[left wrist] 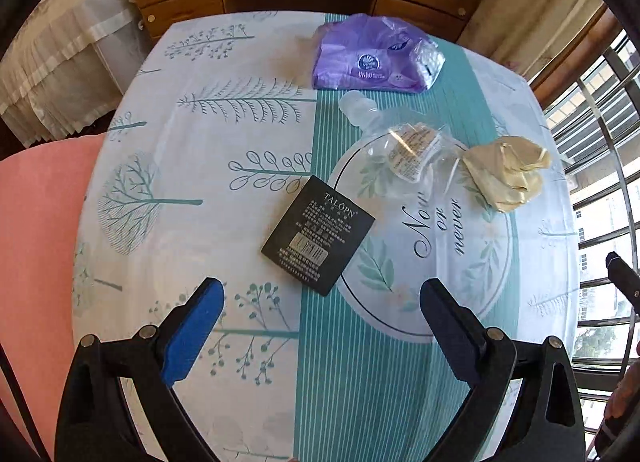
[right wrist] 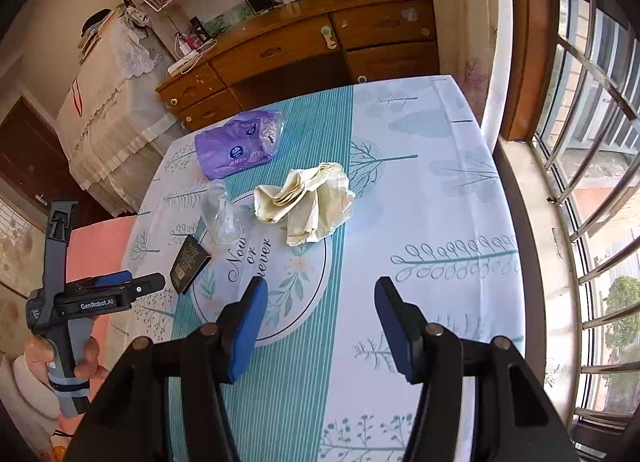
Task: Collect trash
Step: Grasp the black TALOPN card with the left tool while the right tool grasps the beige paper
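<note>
The near half of the bench (right wrist: 420,222) lies bare and open to approach, while a black card (left wrist: 318,235), clear pouch (left wrist: 394,154), crumpled paper (right wrist: 308,200) and purple packet (left wrist: 368,56) crowd its middle strip.

Crumpled purple plastic wrapper (left wrist: 370,56) at far table edge, clear flattened spouted pouch (left wrist: 400,150) mid-table, crumpled cream paper (left wrist: 506,172) beside it, black printed card (left wrist: 318,234) lying flat nearest.

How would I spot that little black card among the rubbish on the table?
Start at the round "Now or never" print in the middle of the tablecloth. The black card lies flat at that circle's edge, on the side away from the window. It is the only dark, stiff, square piece; its neighbours are clear, purple or cream.
</note>
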The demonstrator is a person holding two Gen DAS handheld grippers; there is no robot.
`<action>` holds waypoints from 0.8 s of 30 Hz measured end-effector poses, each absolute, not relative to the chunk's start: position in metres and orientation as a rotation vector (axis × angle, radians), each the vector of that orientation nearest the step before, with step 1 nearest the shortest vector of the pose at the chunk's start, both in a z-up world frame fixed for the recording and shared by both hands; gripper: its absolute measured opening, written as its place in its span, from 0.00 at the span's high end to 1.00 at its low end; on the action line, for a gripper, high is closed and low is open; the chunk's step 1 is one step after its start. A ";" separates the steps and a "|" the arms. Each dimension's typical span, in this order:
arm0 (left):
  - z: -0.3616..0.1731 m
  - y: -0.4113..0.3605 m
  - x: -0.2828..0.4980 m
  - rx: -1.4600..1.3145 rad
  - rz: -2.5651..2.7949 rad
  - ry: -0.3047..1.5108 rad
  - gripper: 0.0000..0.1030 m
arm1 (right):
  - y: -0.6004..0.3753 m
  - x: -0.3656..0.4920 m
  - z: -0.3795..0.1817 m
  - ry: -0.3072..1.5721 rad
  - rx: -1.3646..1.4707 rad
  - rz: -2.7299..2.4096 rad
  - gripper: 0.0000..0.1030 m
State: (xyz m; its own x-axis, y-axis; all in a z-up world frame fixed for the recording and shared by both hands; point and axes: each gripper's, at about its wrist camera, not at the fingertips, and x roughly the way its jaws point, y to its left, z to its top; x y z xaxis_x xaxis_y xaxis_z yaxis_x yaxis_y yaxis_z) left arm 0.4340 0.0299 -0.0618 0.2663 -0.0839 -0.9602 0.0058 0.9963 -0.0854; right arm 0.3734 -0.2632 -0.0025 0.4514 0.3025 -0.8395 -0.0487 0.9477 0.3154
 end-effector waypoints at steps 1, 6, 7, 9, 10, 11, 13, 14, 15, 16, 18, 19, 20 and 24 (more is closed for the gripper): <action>-0.069 0.027 0.441 -0.050 -0.059 1.315 0.05 | -0.265 0.381 -0.008 1.093 0.267 0.230 0.46; -0.097 0.016 0.461 0.038 -0.064 1.377 0.05 | -0.266 0.403 -0.030 1.148 0.295 0.288 0.46; -0.099 0.016 0.462 0.047 -0.067 1.384 0.05 | -0.266 0.406 -0.033 1.155 0.293 0.300 0.46; -0.106 0.012 0.467 0.067 -0.071 1.395 0.05 | -0.263 0.410 -0.037 1.167 0.288 0.320 0.46; -0.109 0.011 0.468 0.075 -0.073 1.400 0.05 | -0.263 0.412 -0.038 1.172 0.289 0.328 0.46; -0.111 0.009 0.470 0.083 -0.074 1.406 0.05 | -0.263 0.415 -0.039 1.175 0.292 0.336 0.46; -0.117 0.007 0.472 0.090 -0.078 1.426 0.05 | -0.262 0.419 -0.039 1.178 0.294 0.348 0.46; -0.120 0.006 0.474 0.090 -0.080 1.439 0.05 | -0.262 0.421 -0.039 1.178 0.292 0.354 0.46; -0.124 0.005 0.476 0.088 -0.077 1.454 0.05 | -0.262 0.423 -0.038 1.176 0.289 0.360 0.46; -0.128 0.005 0.478 0.087 -0.070 1.464 0.06 | -0.262 0.424 -0.038 1.174 0.286 0.364 0.46; -0.132 0.008 0.481 0.056 -0.066 1.469 0.07 | -0.262 0.426 -0.038 1.171 0.285 0.368 0.46; -0.132 0.009 0.483 0.048 -0.058 1.466 0.07 | -0.263 0.426 -0.038 1.172 0.287 0.370 0.45; -0.133 0.011 0.485 0.041 -0.051 1.466 0.07 | -0.264 0.427 -0.038 1.173 0.288 0.370 0.45; -0.132 0.020 0.497 0.029 -0.041 1.454 0.11 | -0.266 0.429 -0.040 1.177 0.296 0.368 0.45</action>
State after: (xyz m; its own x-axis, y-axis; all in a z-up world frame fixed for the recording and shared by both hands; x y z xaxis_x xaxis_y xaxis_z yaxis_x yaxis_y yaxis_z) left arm 0.4969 0.0195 -0.1323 0.1163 -0.0106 -0.9932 0.0461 0.9989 -0.0052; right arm 0.4289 -0.2656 -0.0398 0.3358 0.4294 -0.8384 -0.1252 0.9025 0.4121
